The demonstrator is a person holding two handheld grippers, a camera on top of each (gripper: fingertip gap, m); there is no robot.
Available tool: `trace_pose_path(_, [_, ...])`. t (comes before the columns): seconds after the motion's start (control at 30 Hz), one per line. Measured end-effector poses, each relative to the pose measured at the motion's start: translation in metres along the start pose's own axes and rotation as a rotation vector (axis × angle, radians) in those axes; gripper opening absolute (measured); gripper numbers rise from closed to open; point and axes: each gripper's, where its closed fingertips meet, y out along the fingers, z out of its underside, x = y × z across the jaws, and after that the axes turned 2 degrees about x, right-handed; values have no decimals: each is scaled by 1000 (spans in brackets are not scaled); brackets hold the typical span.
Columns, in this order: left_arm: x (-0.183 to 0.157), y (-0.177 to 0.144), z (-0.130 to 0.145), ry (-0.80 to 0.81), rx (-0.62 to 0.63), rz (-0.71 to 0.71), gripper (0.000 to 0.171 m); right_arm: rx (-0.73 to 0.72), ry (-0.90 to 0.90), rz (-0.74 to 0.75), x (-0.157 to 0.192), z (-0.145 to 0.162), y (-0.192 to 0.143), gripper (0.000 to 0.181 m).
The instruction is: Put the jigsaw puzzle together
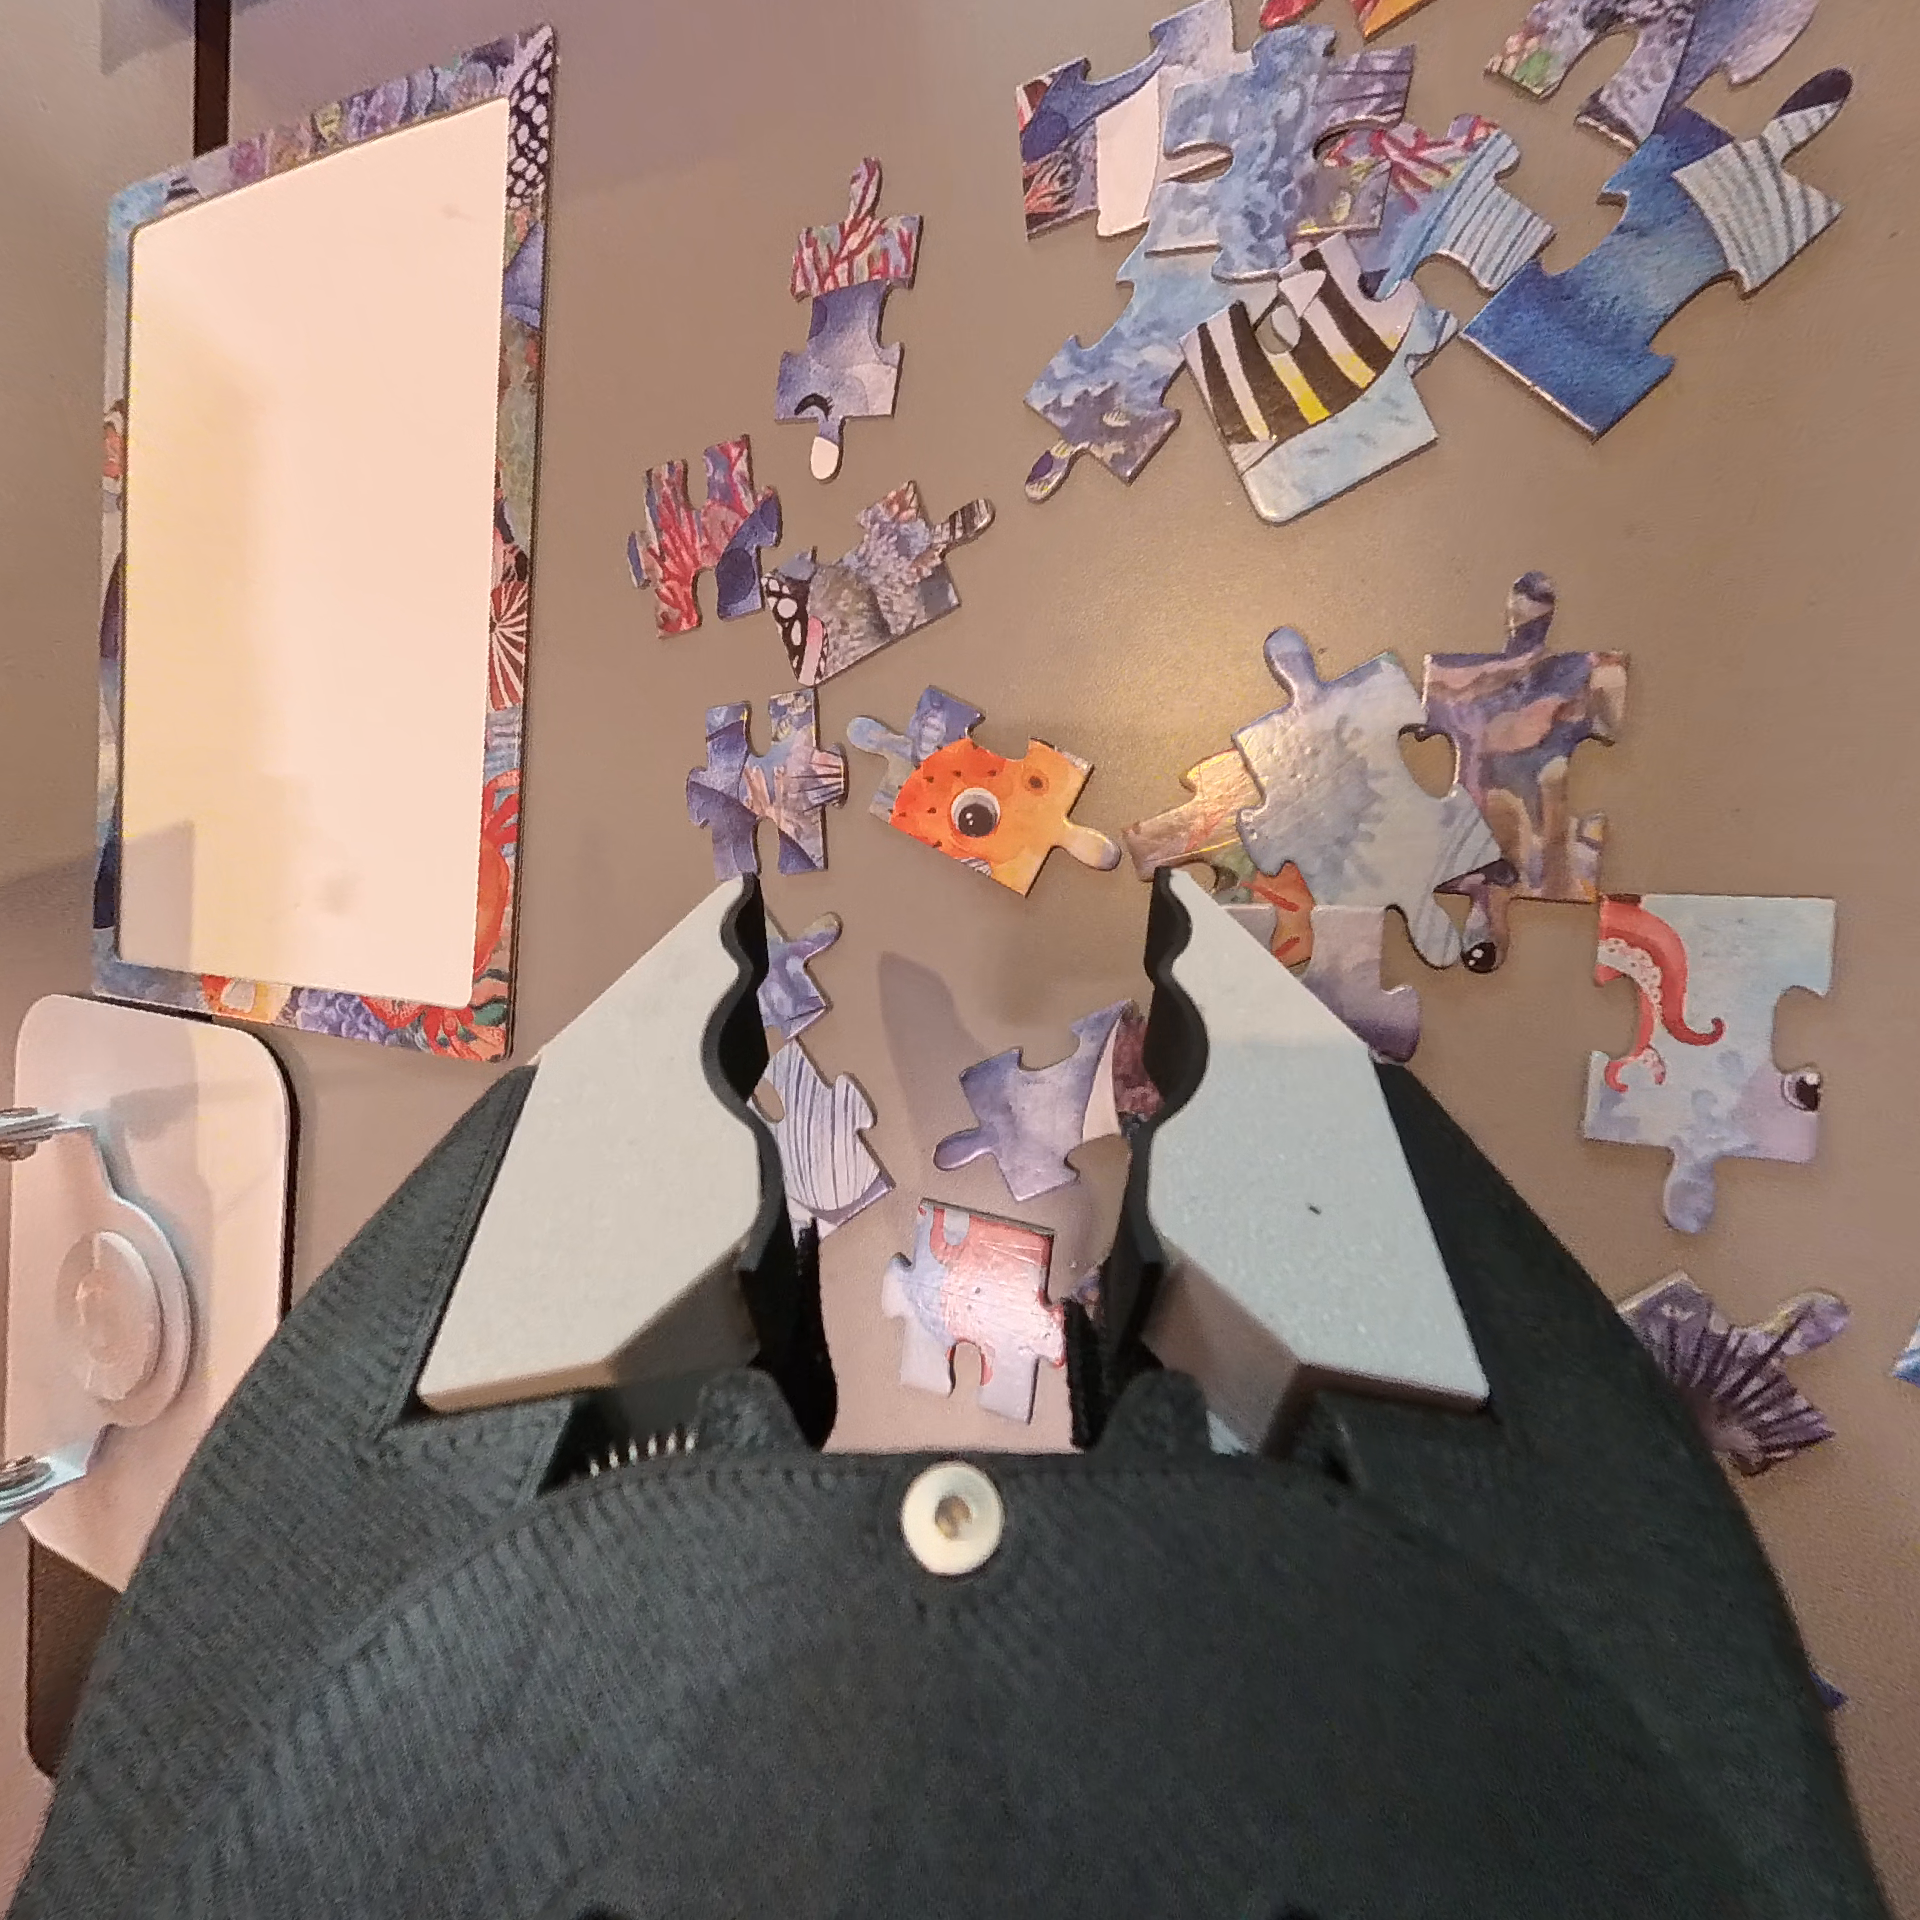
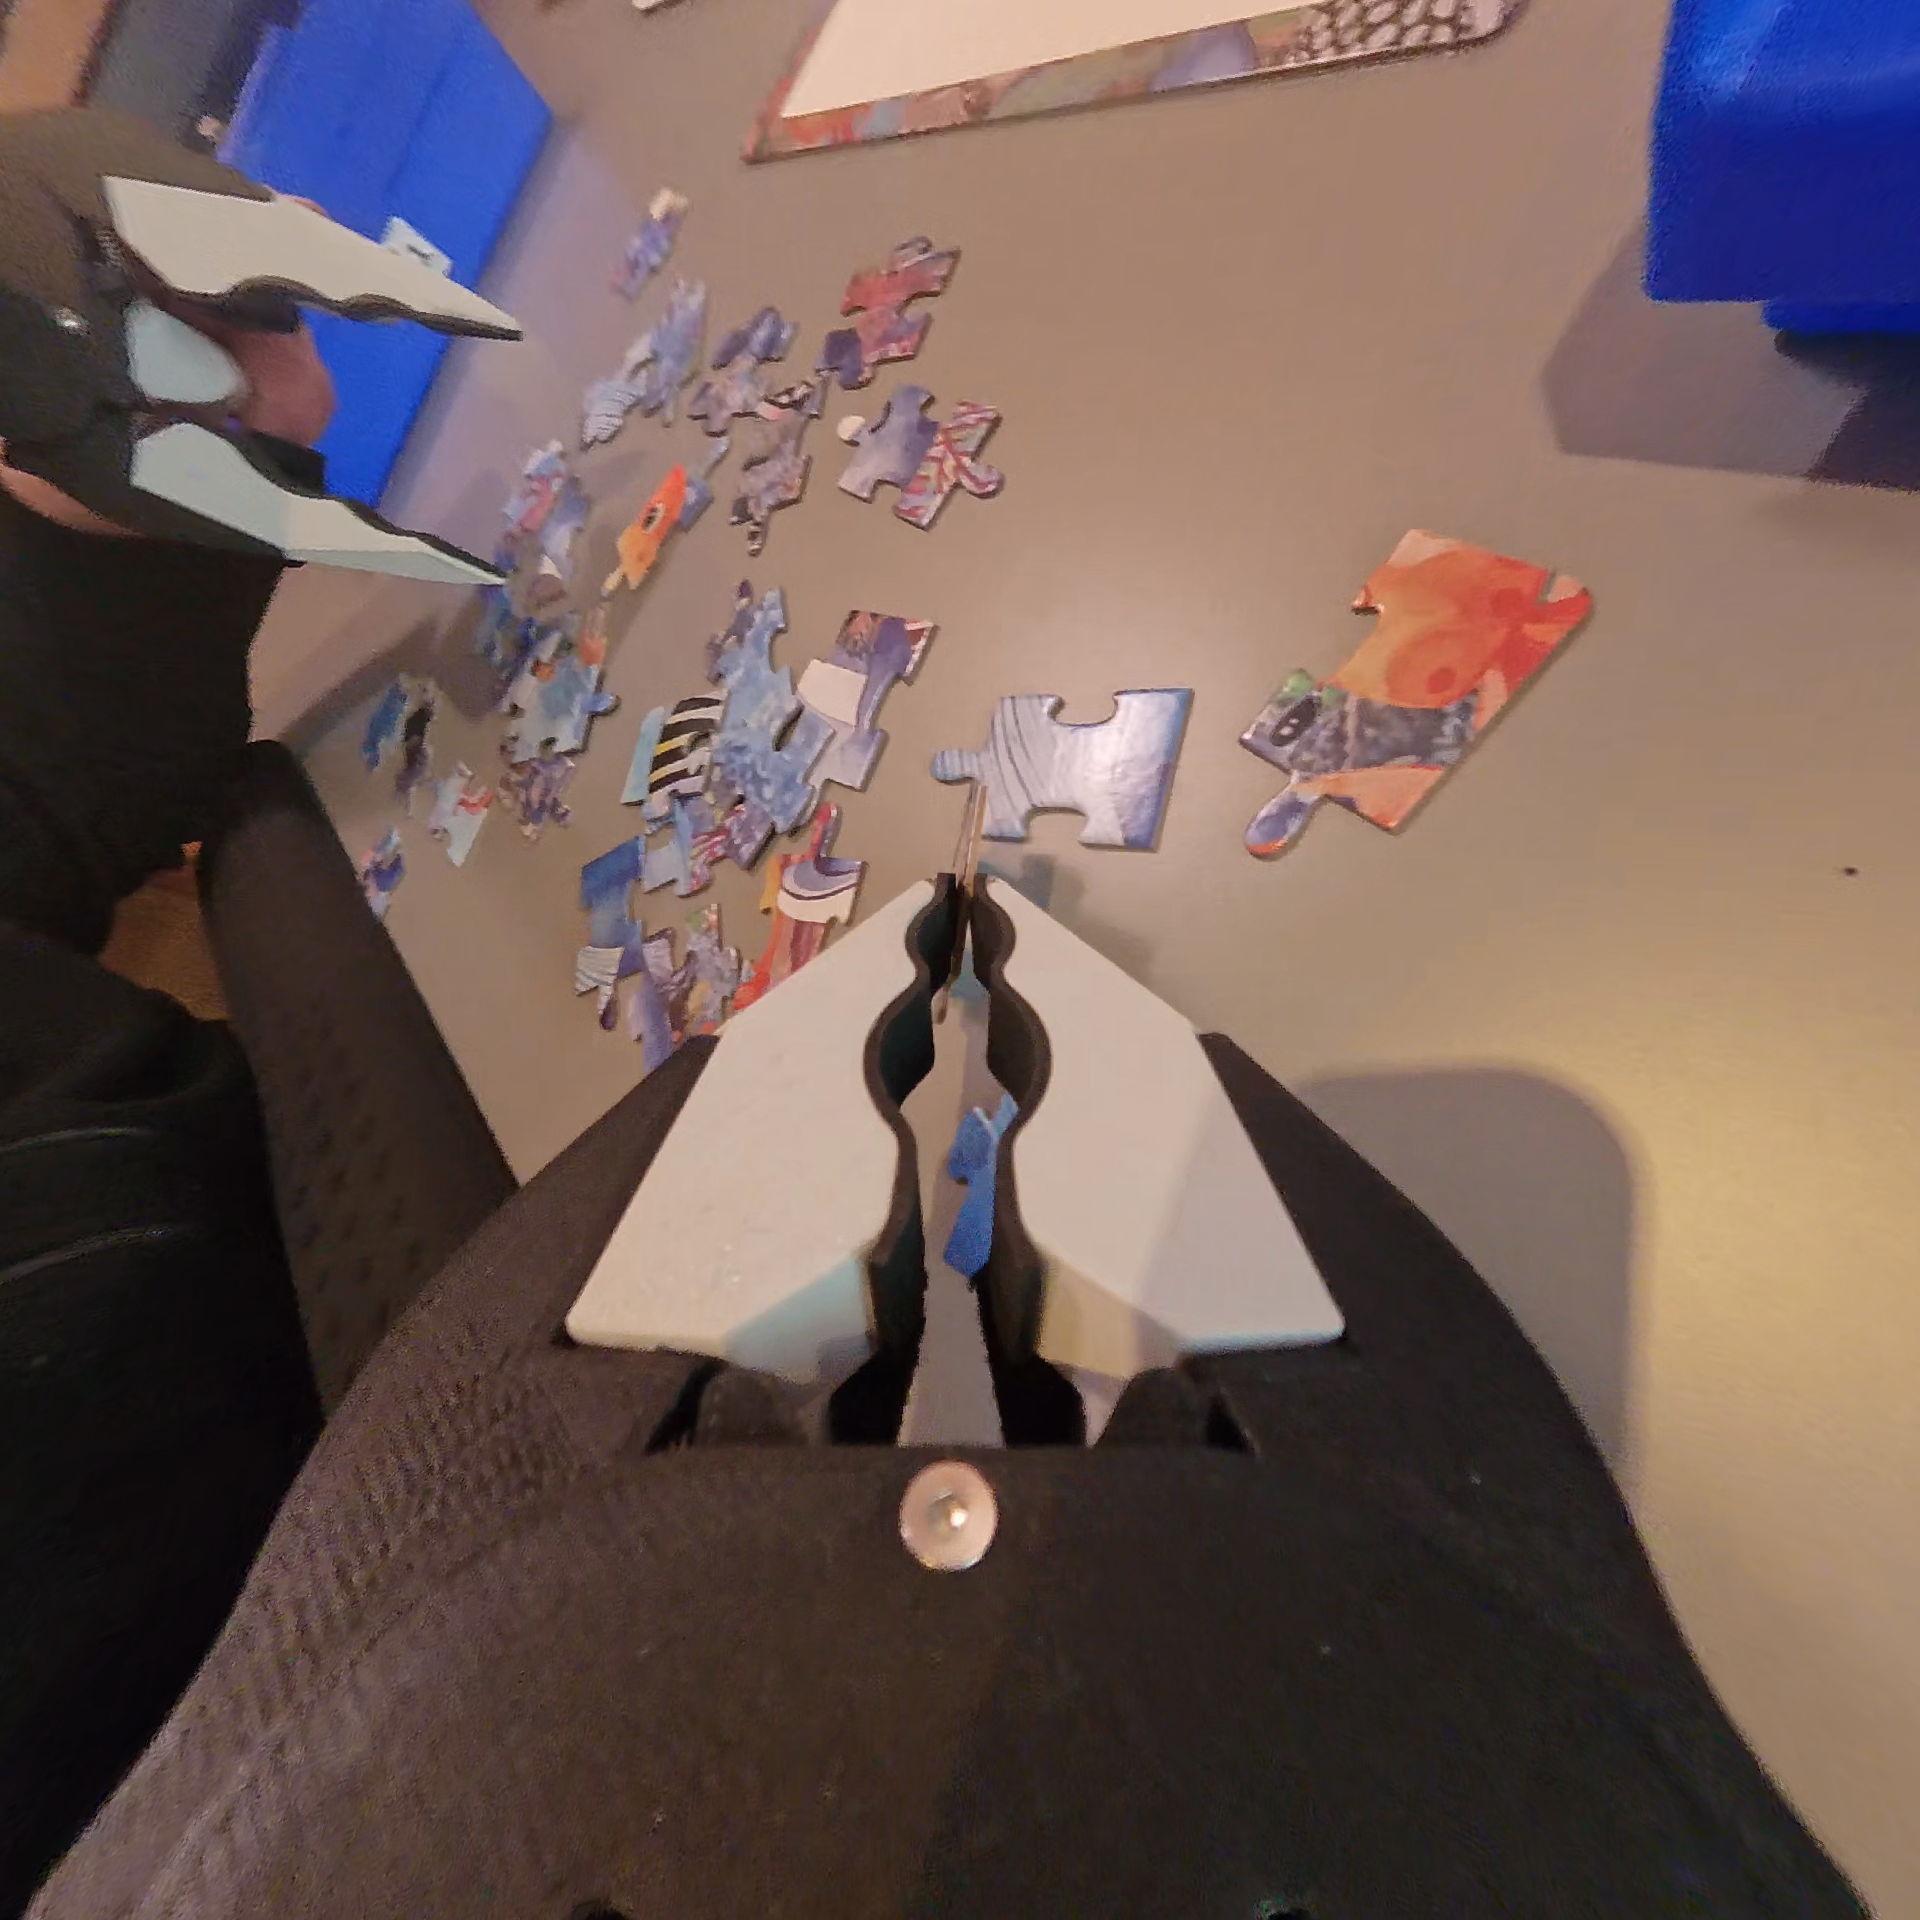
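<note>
right gripper (image 2: 961,883) pinches a puzzle piece (image 2: 971,831) edge-on — left gripper (image 1: 956,883) gapes.

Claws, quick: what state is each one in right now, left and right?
Left claw: open, empty, above loose puzzle pieces.
Right claw: closed on a blue puzzle piece, held edge-on.

The table (image 1: 1195,582) is flat grey-brown. The puzzle frame (image 1: 520,520) has a plain white middle and a border of blue, purple and red-orange coral shapes, with a black patch dotted white at one corner. Loose pieces are mostly watercolour blue and lilac: the orange fish piece (image 1: 982,805) carries a black-and-white eye, the striped fish piece (image 1: 1288,358) black, white and yellow bands, the tentacle piece (image 1: 1704,1023) coral-pink on pale blue. Both grippers have pale grey fingers (image 2: 769,1164) on black bodies. Blue bins (image 2: 1782,156) stand behind.
</note>
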Motion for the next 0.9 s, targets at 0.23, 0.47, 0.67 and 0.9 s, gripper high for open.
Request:
trace_pose_path(0.23, [3, 3, 9, -11, -3, 9, 72, 11, 29, 57, -13, 0, 0, 5])
trace_pose_path(0.47, [6, 4, 12, -19, -1, 4, 72, 18, 18, 68, -14, 1, 0, 4])
trace_pose_path(0.67, [7, 2, 14, -21, 14, -2, 72, 4, 14, 42, -11, -1, 0, 2])
trace_pose_path(0.9, [10, -2, 21, -47, 24, -13, 72, -74, -1, -27, 3, -14, -8, 0])
